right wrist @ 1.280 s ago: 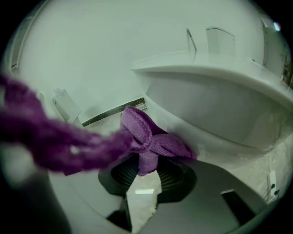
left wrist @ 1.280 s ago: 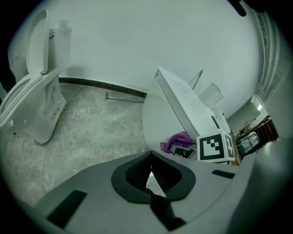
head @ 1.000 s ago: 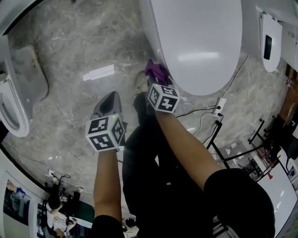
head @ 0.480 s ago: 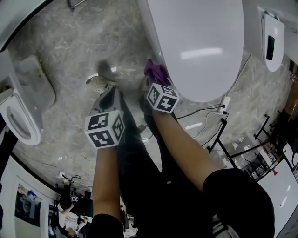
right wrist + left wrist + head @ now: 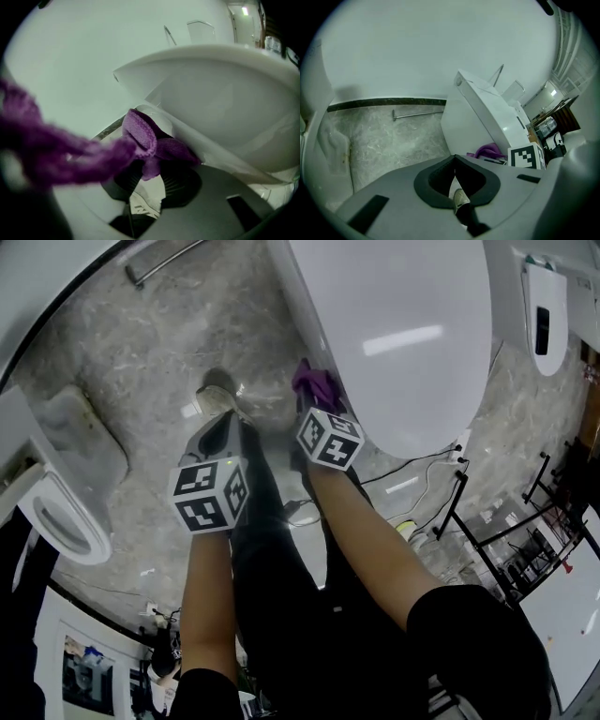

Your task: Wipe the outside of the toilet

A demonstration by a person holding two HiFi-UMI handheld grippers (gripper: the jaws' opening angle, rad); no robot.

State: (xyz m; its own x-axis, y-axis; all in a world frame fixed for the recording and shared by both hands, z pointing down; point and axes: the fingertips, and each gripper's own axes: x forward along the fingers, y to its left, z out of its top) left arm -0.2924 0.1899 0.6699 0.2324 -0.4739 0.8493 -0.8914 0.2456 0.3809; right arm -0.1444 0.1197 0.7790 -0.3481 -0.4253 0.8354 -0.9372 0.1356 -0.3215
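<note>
Two grippers are showing in the head view, each carrying its marker cube near mid-frame. I am holding the right gripper (image 5: 315,397) against the lower left edge of the toilet (image 5: 403,324), which is filling the upper right of the frame with its lid down. The jaws are pinching a purple cloth (image 5: 316,382), and the purple cloth is touching the toilet's outer side.

In the right gripper view, the right gripper (image 5: 149,173) is gripping the purple cloth (image 5: 147,138) at the jaw tips near frame centre. One bunched end is resting against the underside of the toilet (image 5: 225,108), while a loose, blurred strand is trailing toward the left edge.

I am holding the left gripper (image 5: 217,437) apart from the toilet, left of centre, over the grey marbled floor (image 5: 141,352). In the left gripper view, the left gripper (image 5: 454,171) is showing its jaws pressed together with nothing between them. The toilet (image 5: 483,117) is standing at centre right, with the purple cloth (image 5: 490,151) and the right gripper's marker cube (image 5: 526,157) low beside it.

In the head view, a shoe (image 5: 217,395) is standing on the floor just above the left gripper. A second toilet (image 5: 56,512) is sitting at the left edge, and a metal bar (image 5: 164,263) is running along the upper left.
</note>
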